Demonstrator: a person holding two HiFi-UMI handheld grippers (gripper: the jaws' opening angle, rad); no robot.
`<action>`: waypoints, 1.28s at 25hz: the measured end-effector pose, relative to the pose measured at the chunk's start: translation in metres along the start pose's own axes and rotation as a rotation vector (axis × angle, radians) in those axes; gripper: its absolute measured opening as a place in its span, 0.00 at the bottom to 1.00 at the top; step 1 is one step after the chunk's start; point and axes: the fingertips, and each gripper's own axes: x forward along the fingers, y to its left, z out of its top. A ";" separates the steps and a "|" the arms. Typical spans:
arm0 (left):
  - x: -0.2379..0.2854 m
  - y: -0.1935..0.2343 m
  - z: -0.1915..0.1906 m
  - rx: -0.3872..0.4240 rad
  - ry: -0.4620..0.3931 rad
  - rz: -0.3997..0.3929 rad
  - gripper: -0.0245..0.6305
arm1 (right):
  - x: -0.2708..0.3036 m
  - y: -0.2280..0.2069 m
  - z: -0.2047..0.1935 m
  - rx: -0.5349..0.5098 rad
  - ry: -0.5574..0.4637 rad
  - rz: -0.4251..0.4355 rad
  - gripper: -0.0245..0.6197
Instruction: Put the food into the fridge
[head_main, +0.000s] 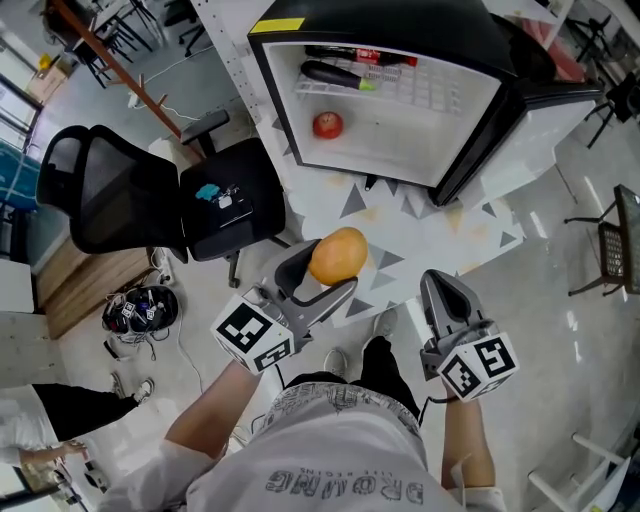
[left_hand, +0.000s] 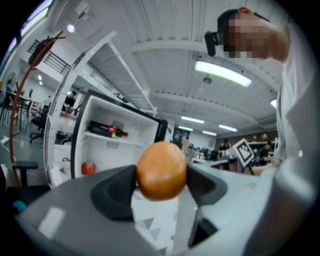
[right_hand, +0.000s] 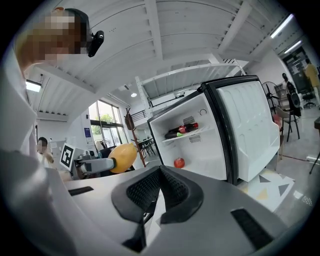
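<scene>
An orange fruit (head_main: 338, 256) sits pinched between the jaws of my left gripper (head_main: 322, 272), held in the air short of the fridge. The same fruit (left_hand: 161, 170) fills the middle of the left gripper view and shows again as the orange fruit (right_hand: 123, 157) in the right gripper view. The small fridge (head_main: 470, 40) stands with its door (head_main: 545, 130) swung wide; a red apple (head_main: 327, 124) lies on its floor and a dark bottle (head_main: 338, 73) on its shelf. My right gripper (head_main: 440, 292) hangs beside the left one, shut and empty, its jaws touching at the tips.
A black office chair (head_main: 150, 195) with small items on its seat stands left of the fridge. A helmet (head_main: 142, 309) lies on the floor below it. The floor mat (head_main: 400, 235) with triangle print spreads in front of the fridge. Another person's arm shows at bottom left.
</scene>
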 end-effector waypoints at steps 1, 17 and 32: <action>0.007 0.003 0.000 0.001 0.005 0.004 0.52 | 0.003 -0.006 0.002 0.002 0.003 0.004 0.04; 0.120 0.041 0.000 0.009 0.051 0.068 0.52 | 0.044 -0.099 0.029 0.024 0.035 0.075 0.04; 0.226 0.098 -0.018 0.107 0.141 0.086 0.52 | 0.070 -0.161 0.025 0.075 0.030 0.099 0.04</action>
